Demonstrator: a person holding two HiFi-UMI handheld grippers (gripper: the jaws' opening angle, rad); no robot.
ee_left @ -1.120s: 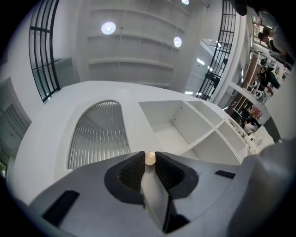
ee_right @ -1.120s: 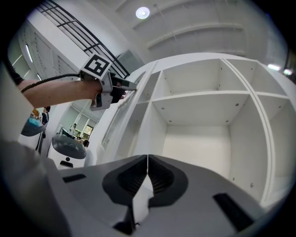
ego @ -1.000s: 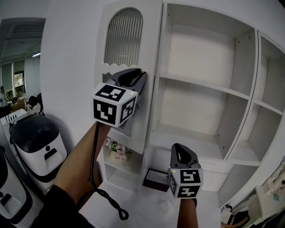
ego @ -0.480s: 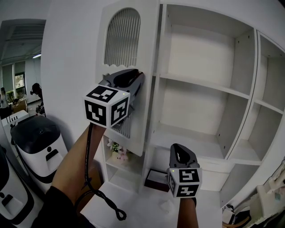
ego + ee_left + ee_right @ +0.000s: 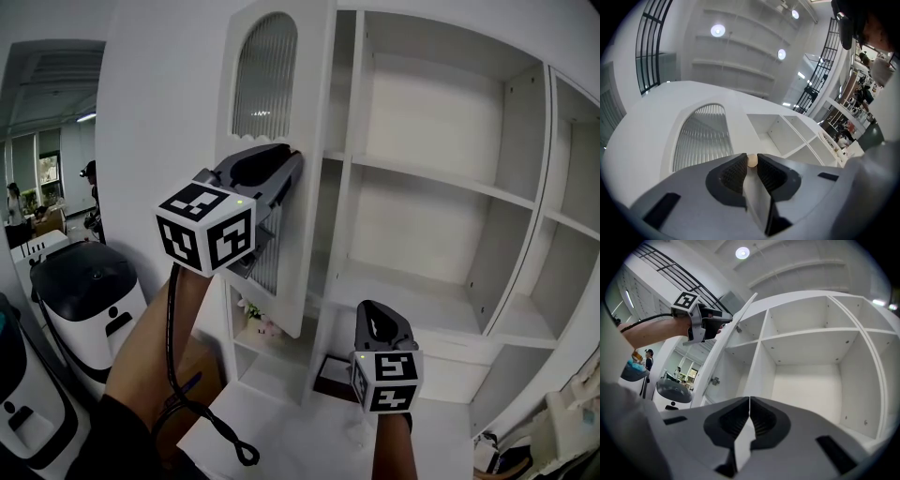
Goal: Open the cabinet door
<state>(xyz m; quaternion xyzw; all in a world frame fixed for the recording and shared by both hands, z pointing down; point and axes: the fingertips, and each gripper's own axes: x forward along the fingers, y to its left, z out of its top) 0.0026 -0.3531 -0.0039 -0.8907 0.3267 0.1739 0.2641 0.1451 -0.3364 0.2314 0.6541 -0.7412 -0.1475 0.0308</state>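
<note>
Bright, even light; round ceiling lamps glare above the jaws. Fisheye edges black; jaws perhaps slightly soft.

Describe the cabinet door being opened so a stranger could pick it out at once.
Find the big white shelving unit of open compartments; the door hangs ajar at its left edge. It is a tall white panel, and the left gripper grips its small round knob. Unlike the bare shelves beside it, it has an arched ribbed window.
</note>
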